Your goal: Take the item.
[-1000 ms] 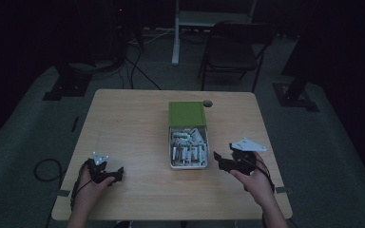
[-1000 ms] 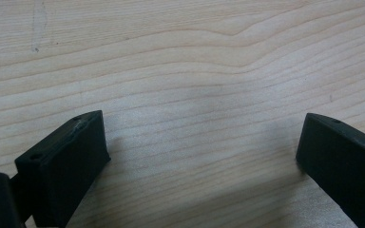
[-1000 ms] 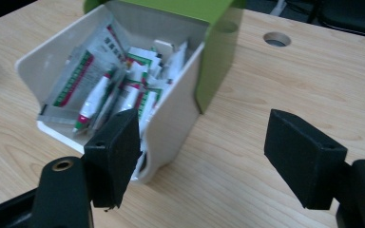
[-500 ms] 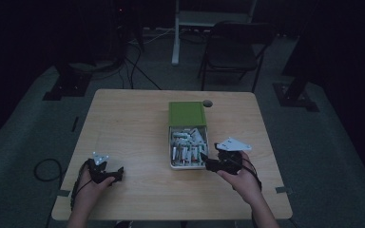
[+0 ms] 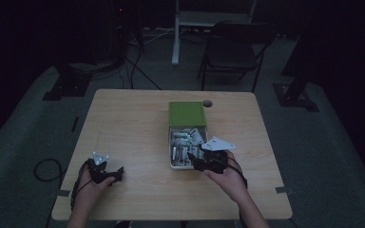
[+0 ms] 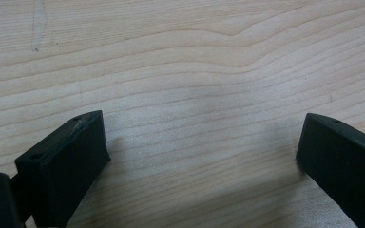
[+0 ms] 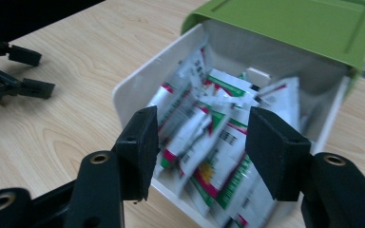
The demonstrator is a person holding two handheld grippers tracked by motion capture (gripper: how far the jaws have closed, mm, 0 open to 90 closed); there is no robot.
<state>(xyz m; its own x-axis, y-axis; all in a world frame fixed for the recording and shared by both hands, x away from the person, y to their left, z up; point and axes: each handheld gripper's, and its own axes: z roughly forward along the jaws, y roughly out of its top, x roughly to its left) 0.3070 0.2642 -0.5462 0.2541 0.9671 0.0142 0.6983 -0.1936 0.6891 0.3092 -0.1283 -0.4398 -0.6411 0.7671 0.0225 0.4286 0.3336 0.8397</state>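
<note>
The white box (image 5: pixel 173 151) of sachets (image 5: pixel 184 142) lies a little right of the worktop's (image 5: pixel 133 128) middle, its long axis running from the person's edge toward the far edge, with the green lid (image 5: pixel 187 113) at the far end, covering that end of the box, and the open end nearest the person. Just beyond the lid's far right corner sits a small round cable hole (image 5: pixel 207 103). In the right tool view the sachets (image 7: pixel 209 142) are blurred; their red and green print is unreadable, and they lie jumbled so that no single pack's direction is clear. The right tool (image 5: pixel 196 165) hovers at the box's near right corner, its jaws having just been closing yet half spread, with sachets showing in the gap but nothing pinched. The left tool (image 5: pixel 119 173) rests well apart at the near left of the worktop, jaws spread wide over bare wood (image 6: pixel 190 95). The dim high view hides the box's inner details.
</note>
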